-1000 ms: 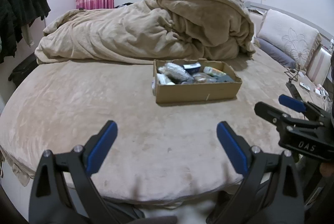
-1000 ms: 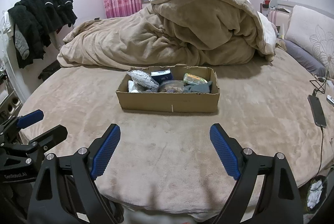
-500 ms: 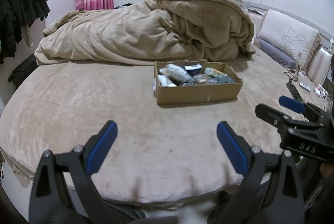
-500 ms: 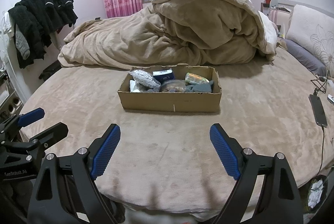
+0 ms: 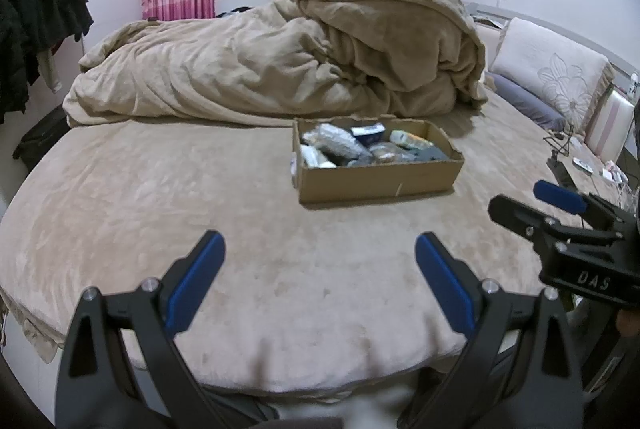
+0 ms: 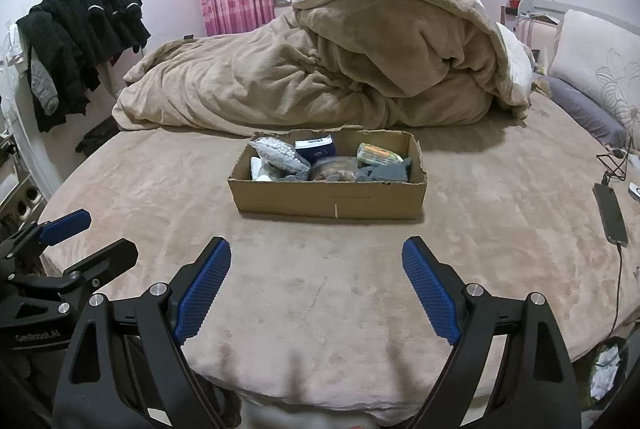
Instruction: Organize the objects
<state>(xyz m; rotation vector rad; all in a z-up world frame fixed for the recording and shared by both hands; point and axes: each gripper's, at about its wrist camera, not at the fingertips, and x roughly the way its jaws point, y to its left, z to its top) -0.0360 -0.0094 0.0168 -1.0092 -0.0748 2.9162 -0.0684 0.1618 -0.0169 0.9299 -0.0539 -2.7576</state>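
You are holding the left gripper [image 5: 316, 269] and the right gripper [image 6: 316, 273] over the near edge of the bed [image 6: 320, 289], well short of the cardboard box [image 6: 328, 199]. Both sets of jaws are standing wide apart, gripping nothing. The box is sitting mid-bed, just in front of the heaped beige duvet [image 6: 360, 69], and is carrying a bubble-wrap bag [image 6: 278, 153] at its left end and a blue-and-white carton [image 6: 315, 147] behind.

We see a beige bed [image 6: 320, 309] w/ cardboard box [image 6: 328, 199], bunched duvet [image 6: 320, 77], pillows [image 6: 600, 69], phone [image 6: 610, 207] on it.
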